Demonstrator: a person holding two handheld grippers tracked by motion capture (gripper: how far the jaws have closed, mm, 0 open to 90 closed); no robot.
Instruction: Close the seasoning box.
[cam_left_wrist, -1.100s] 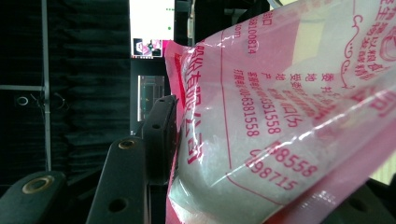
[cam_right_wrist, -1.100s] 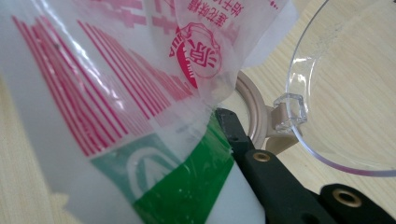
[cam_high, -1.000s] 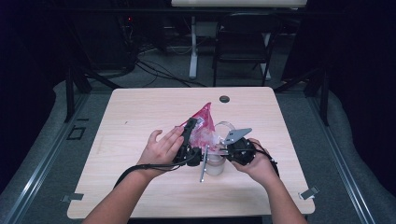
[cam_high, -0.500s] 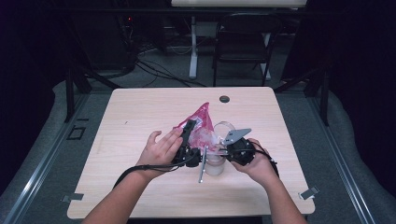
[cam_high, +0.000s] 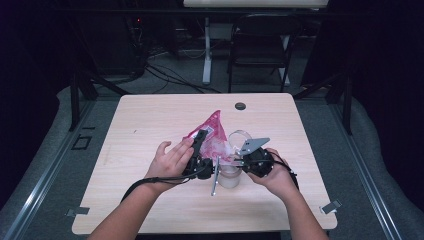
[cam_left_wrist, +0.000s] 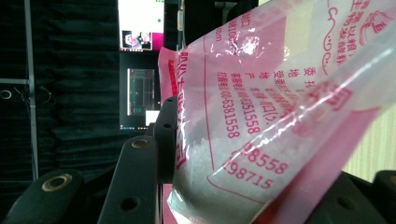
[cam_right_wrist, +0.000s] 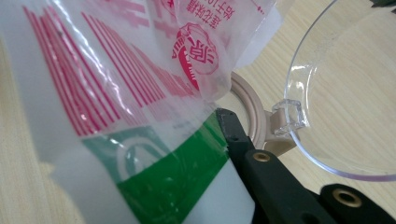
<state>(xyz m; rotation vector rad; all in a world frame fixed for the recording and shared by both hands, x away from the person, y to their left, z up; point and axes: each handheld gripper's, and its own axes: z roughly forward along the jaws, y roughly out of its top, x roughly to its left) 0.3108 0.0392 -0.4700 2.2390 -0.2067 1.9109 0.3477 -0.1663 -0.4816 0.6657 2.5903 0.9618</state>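
The left gripper (cam_high: 200, 142) is pinching the pink bag (cam_high: 212, 136), its jaws having just been closing on the plastic, while the right gripper (cam_high: 239, 159) is clamping the bag's lower corner with jaws pressed together. The bag is slanting down from the left gripper toward the right one, its low end hanging just above the clear jar (cam_high: 230, 175) beside the right gripper.

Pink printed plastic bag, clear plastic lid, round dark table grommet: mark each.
Pink printed plastic bag (cam_left_wrist: 261, 107): left gripper view, printed side.
Clear plastic lid (cam_right_wrist: 336, 93): right gripper view, transparent face.
Round dark table grommet (cam_high: 240, 106): high view, its centre.
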